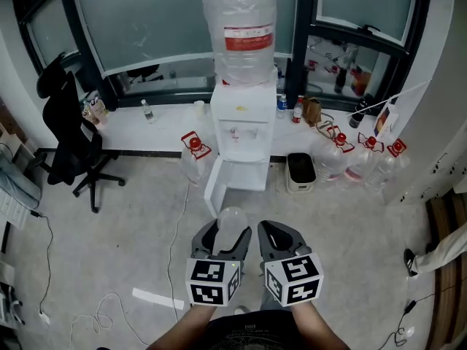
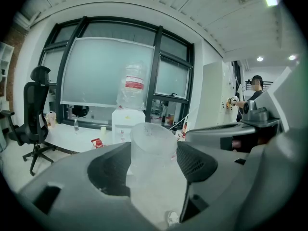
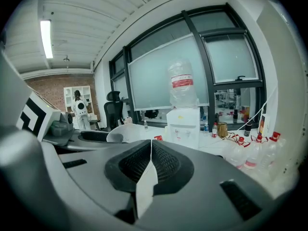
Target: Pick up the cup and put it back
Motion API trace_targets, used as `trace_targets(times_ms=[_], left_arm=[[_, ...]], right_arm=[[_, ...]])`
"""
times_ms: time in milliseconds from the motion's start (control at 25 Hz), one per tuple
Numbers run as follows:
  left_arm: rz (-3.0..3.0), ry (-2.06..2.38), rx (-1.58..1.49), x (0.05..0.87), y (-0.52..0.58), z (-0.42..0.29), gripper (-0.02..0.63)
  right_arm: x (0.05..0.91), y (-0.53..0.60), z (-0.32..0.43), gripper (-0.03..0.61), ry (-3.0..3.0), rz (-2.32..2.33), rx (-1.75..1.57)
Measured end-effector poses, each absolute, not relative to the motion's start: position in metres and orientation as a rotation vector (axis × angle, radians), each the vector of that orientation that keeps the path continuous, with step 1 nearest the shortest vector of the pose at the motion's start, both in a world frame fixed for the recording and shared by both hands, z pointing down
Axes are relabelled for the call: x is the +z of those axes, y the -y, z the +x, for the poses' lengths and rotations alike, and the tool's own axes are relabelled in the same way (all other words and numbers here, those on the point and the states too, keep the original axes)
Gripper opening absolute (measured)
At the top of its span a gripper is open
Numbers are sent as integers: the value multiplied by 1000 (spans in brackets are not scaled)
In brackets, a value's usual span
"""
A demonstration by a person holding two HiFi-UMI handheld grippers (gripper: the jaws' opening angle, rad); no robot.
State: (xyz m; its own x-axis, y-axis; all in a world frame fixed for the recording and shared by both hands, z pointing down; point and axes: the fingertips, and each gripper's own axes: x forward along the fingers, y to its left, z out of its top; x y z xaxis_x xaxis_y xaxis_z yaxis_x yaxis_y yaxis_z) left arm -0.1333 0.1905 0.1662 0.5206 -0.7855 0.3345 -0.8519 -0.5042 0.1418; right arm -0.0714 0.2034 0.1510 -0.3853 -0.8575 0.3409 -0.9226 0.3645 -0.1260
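Note:
A clear plastic cup (image 1: 232, 219) stands upright between the jaws of my left gripper (image 1: 229, 233), which is shut on it, held over the floor in front of the water dispenser (image 1: 241, 133). In the left gripper view the cup (image 2: 151, 150) fills the gap between the two dark pads (image 2: 195, 163). Close beside it on the right, my right gripper (image 1: 271, 230) is shut with nothing in it. In the right gripper view its pads (image 3: 163, 163) meet along a thin line, and the cup's rim (image 3: 121, 133) shows to the left.
The dispenser's lower door (image 1: 215, 186) hangs open. A black bin (image 1: 300, 170) and several empty water jugs (image 1: 357, 159) stand to its right. A black office chair (image 1: 71, 133) is at the left. Cables (image 1: 44, 268) trail across the floor. A person (image 2: 253, 96) stands far right.

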Motion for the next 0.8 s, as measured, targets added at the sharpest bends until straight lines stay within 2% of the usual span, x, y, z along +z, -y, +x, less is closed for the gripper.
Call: trace_targets(times_ms=[800], left_arm=[[2368, 1498, 403, 179, -61, -9, 298]], right_arm=[[168, -69, 56, 23, 2483, 1422, 499]])
